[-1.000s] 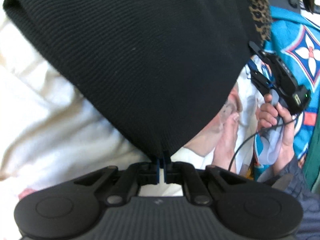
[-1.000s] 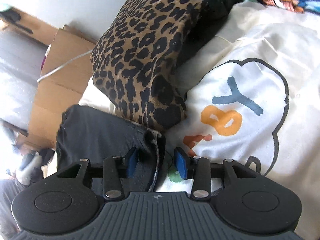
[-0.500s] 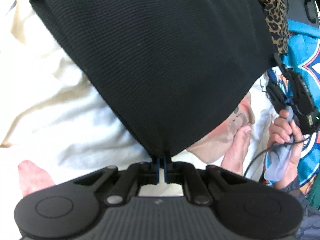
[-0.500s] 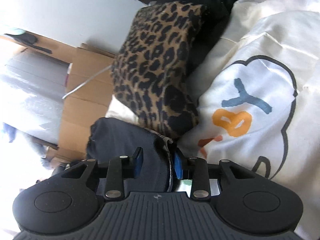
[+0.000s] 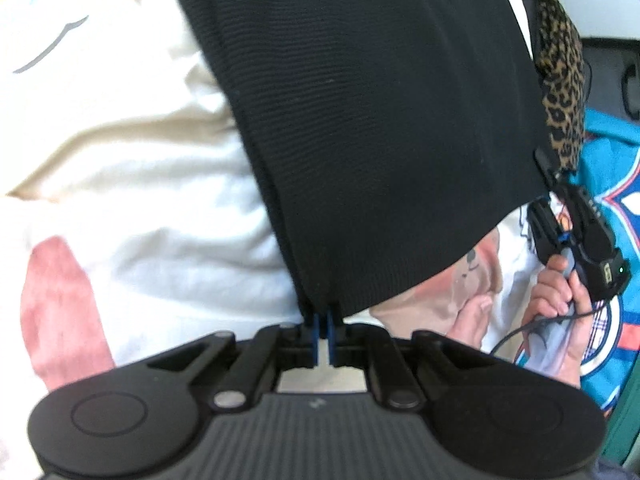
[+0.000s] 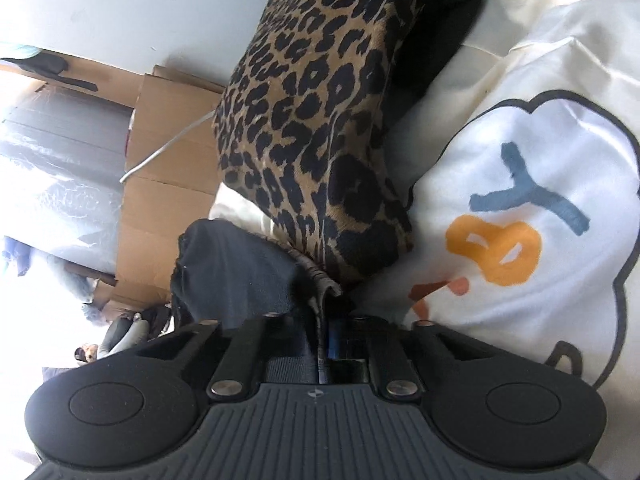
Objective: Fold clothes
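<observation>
Both tongs clenched on the black top (image 5: 380, 120), left tongs (image 5: 323, 322) and right tongs (image 6: 323, 338) pinching thin hem only, so uneven tension could slip a corner onto the leopard pillow (image 6: 316, 120) ahead.

Black ribbed knit garment (image 5: 380, 120) lifted and stretched as a taut sheet, one bottom corner pinched at the near hem, the other corner bunched up (image 6: 240, 272), hanging above a cream printed sheet and just beside a folded leopard-print garment (image 6: 320, 120).
</observation>
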